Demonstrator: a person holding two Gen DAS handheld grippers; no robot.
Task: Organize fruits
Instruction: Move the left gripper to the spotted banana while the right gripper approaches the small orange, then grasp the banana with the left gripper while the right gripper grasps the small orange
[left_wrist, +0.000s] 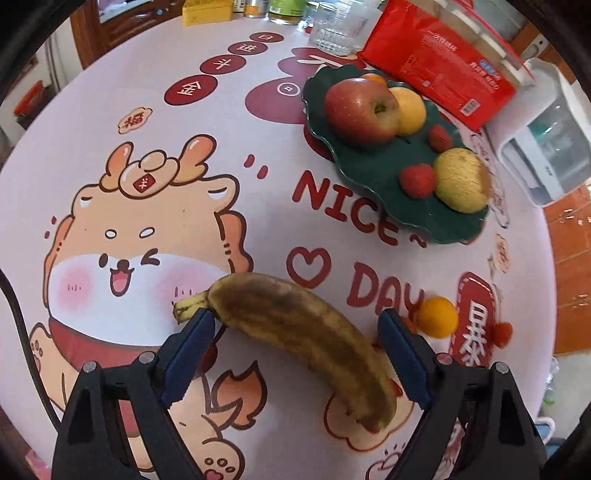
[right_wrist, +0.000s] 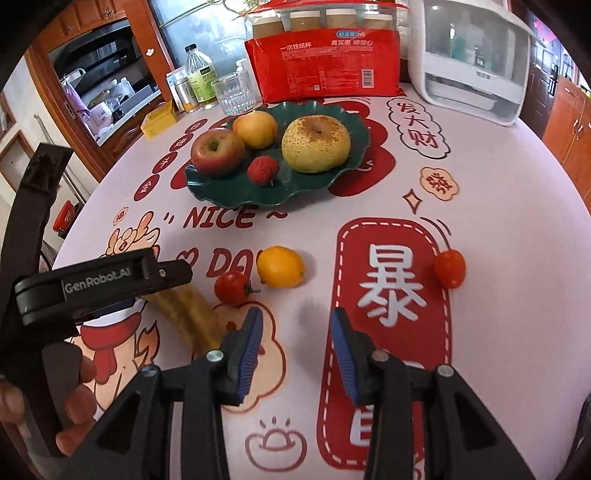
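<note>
Plate: the dark green wavy-rimmed plate (right_wrist: 229, 192) sits toward the table's far side, before the red plastic packet (right_wrist: 325, 62).
On plate: red apple (right_wrist: 217, 151) left, speckled yellow-green pear (right_wrist: 316, 144) right, red strawberry (right_wrist: 262, 168) between, nearer.
Near table: spotted yellow-brown banana (left_wrist: 295, 332) left; small orange citrus (right_wrist: 280, 266) right of it; red cherry tomato (right_wrist: 232, 288) between them.

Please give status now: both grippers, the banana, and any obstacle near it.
Left gripper open, straddling banana, not clamped. Right gripper open, empty, over bare tablecloth. Banana flat on table, off green plate. Small tomato close beside banana.
</note>
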